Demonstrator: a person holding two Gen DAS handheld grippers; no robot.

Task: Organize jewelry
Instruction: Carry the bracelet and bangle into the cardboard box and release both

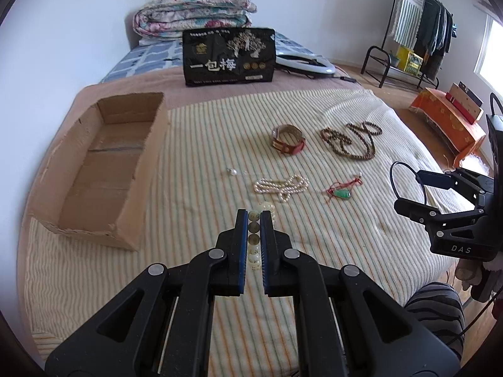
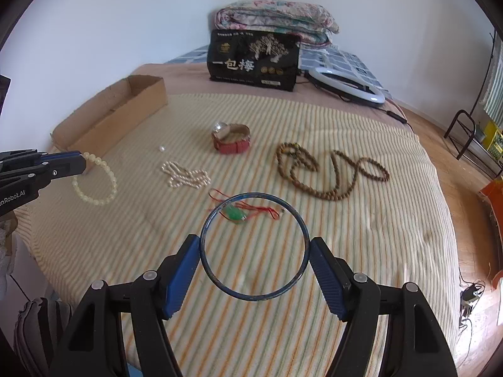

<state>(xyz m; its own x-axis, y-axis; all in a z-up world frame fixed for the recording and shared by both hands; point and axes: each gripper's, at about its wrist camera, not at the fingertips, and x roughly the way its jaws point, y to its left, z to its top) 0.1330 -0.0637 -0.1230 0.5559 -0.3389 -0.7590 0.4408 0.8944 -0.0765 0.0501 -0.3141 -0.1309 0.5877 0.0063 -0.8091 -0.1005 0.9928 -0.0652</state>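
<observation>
My left gripper [image 1: 254, 216] is shut on a pale bead bracelet [image 1: 254, 238], which hangs above the striped blanket [image 1: 204, 144]; in the right wrist view the bracelet [image 2: 94, 182] dangles from that gripper [image 2: 82, 161]. My right gripper [image 2: 254, 245] is shut on a dark blue bangle [image 2: 206, 226], held by its sides; it also shows in the left wrist view [image 1: 405, 165]. On the blanket lie a pearl necklace [image 2: 185, 177], a green pendant on red cord [image 2: 234, 213], a red-strap watch [image 2: 232, 139], brown prayer beads [image 2: 330, 172] and a loose pearl [image 2: 162, 149]. An open cardboard box [image 1: 103, 163] sits left.
A black printed bag [image 1: 229, 56] stands at the back of the bed before a folded quilt [image 1: 195, 12]. A white ring light [image 2: 345, 88] lies back right. A clothes rack [image 1: 418, 31] and an orange-covered stand [image 1: 449, 119] are on the floor to the right.
</observation>
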